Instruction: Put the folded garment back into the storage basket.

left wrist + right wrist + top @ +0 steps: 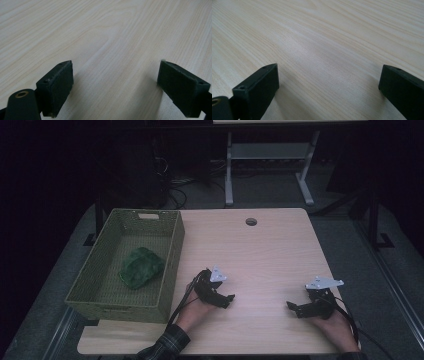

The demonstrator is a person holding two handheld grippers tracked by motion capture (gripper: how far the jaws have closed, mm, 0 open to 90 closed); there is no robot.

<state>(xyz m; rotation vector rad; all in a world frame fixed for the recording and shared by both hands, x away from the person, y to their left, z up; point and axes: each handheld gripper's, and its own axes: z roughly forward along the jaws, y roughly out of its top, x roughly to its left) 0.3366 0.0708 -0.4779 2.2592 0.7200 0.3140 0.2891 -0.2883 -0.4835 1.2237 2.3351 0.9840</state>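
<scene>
At the left of the wooden table [260, 250] stands a woven olive-green basket [172, 265], and a crumpled green cloth [141, 267] lies inside it, toward its near right part. Just right of the basket, the left gripper [227, 299] rests low over the bare tabletop, jaws spread wide with nothing between them. Well apart to the right, the right gripper [292, 308] sits near the table's front edge, its jaws likewise spread wide and empty.

No readable text, label, brand, number or sign appears anywhere.
</scene>
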